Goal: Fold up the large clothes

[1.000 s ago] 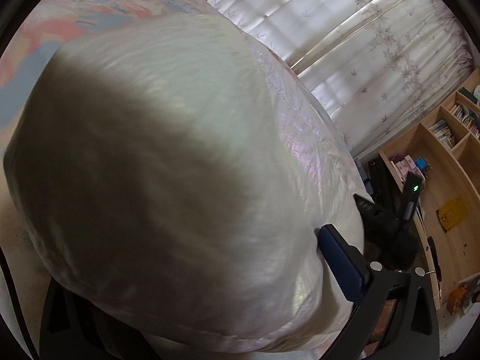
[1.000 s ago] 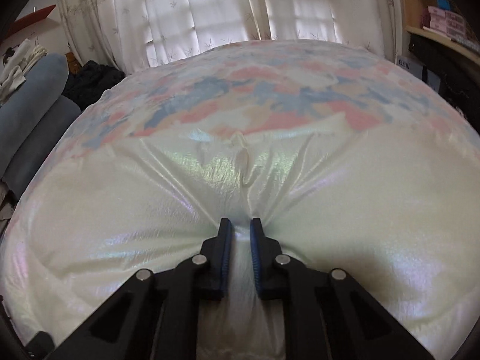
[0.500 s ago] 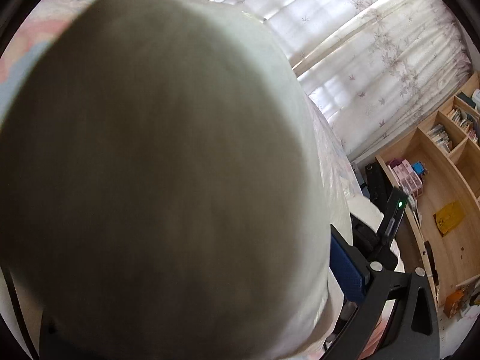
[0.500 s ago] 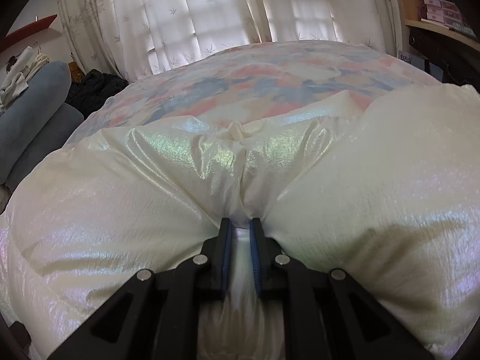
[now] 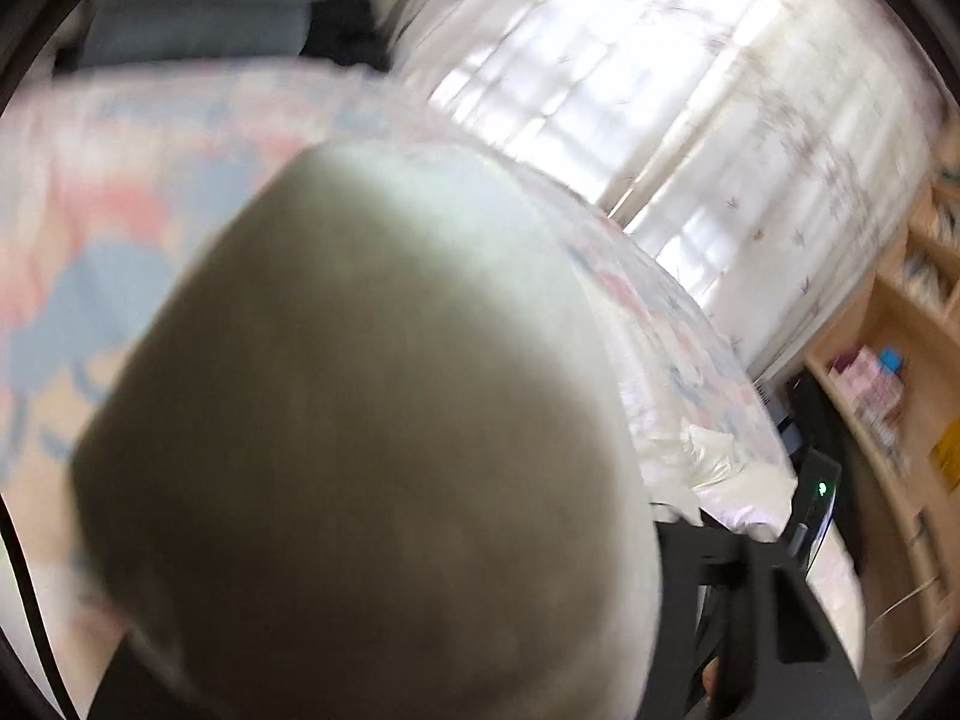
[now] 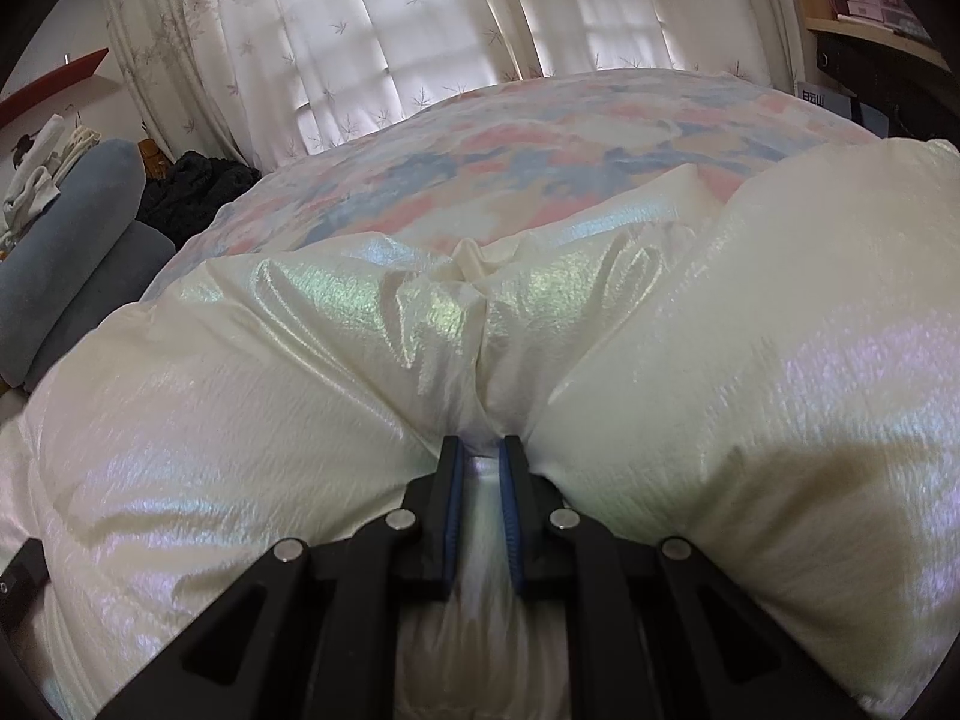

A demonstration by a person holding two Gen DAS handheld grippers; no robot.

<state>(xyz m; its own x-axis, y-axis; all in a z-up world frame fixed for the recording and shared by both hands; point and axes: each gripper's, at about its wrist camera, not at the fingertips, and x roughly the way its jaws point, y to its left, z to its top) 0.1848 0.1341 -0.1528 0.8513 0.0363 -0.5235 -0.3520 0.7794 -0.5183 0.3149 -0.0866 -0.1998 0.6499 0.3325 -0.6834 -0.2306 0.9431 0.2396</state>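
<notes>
A puffy cream jacket with a pearly sheen [image 6: 300, 408] lies on a bed. My right gripper [image 6: 480, 450] is shut on a bunched fold of it near the front edge. In the blurred left wrist view a bulge of the same jacket [image 5: 372, 420] fills the middle and hides my left gripper's tips. Only its right finger [image 5: 750, 588] shows as a dark blur. More of the jacket [image 5: 714, 468] lies on the bed behind. A raised fold [image 6: 810, 360] stands at the right in the right wrist view.
The bed has a pink and blue patterned cover [image 6: 540, 150]. White curtains [image 6: 390, 30] hang behind it. Grey bolsters [image 6: 72, 228] and dark clothes [image 6: 192, 186] lie at the left. Wooden shelves [image 5: 900, 330] and a black device with a green light [image 5: 819, 492] stand at the right.
The left gripper has swung with the jacket bulge, which now sits lower in its view with more bed showing. In the right view the raised fold at the right has grown.
</notes>
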